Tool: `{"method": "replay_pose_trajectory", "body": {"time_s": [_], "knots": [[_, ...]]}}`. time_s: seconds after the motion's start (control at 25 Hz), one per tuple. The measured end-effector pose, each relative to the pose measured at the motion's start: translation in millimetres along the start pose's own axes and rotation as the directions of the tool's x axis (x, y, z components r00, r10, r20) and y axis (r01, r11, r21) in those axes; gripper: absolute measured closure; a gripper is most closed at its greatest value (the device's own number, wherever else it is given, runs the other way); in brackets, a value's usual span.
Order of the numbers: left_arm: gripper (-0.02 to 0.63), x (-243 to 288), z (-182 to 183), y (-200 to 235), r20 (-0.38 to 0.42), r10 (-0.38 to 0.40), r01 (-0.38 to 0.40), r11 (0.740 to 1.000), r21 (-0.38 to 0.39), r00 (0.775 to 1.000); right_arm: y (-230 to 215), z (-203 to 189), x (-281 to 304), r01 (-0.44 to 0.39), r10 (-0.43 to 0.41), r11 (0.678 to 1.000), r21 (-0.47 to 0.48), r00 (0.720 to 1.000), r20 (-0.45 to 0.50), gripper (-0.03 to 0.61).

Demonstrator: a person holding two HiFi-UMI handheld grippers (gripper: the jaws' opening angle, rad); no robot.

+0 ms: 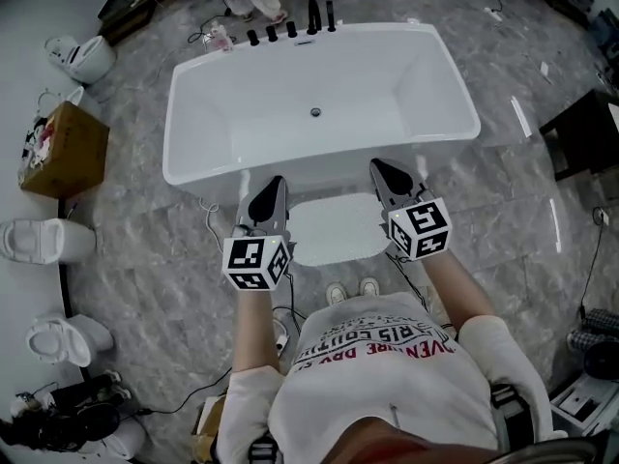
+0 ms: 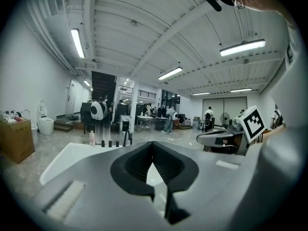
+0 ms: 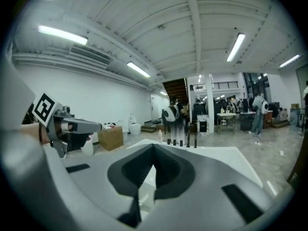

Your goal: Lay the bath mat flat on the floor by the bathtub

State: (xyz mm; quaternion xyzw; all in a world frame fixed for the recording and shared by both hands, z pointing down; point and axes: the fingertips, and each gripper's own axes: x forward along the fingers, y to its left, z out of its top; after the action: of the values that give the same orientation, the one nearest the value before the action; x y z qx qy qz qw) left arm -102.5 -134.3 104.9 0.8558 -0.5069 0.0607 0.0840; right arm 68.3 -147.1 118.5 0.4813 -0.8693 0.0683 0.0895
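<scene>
Bath mat [image 1: 338,228]: white rounded rectangle with a fine bumpy texture, no folds or curled corners visible. It lies flat on the grey marbled floor [image 1: 174,259], just beside the near long side of the bathtub [image 1: 203,104], long edge parallel to the tub wall. Can't tell if the edge actually touches the tub base.

Left gripper [image 1: 275,188]: fingers together, nothing between them. It is held above the floor off the mat's left end, tips pointing at the tub.

Right gripper [image 1: 381,170]: fingers together as well, nothing held. It is off the mat's right end and also aimed at the tub. Both gripper views look level across the tub rim into the hall; neither shows the mat.

Tub is white, rectangular and empty, with its drain mid-basin and a row of black faucet fittings [image 1: 290,29] on the far rim.

The person's shoes [image 1: 353,289] are on the floor on the side of the mat away from the tub, near its edge and not on it.

Left of the tub there is a cardboard box [image 1: 68,151]. A toilet [image 1: 41,240] sits further along that side.
</scene>
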Motion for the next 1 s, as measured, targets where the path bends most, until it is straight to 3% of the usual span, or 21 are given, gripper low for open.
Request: {"method": "replay_pose_trajectory", "body": {"time_s": [0.28,0.48,1.0], "knots": [[0.601,-30.4,48.0,-6.1,0.097,-0.010,0.004,0.998,0.058,0.995,18.2,54.4,-28.6,-0.030,0.046,0.992,-0.125,0.991,0.124,0.569],[0.602,-38.6,75.2,-17.3,0.147,-0.018,0.006,0.997,0.078,0.989,7.9,66.1,-42.2,-0.030,0.050,0.991,-0.129,0.987,0.155,0.571],[0.601,-32.5,76.5,-42.7,0.112,-0.020,0.011,0.997,0.081,0.994,7.6,66.3,-51.1,-0.099,0.119,0.990,-0.104,0.971,0.205,0.571]]}}
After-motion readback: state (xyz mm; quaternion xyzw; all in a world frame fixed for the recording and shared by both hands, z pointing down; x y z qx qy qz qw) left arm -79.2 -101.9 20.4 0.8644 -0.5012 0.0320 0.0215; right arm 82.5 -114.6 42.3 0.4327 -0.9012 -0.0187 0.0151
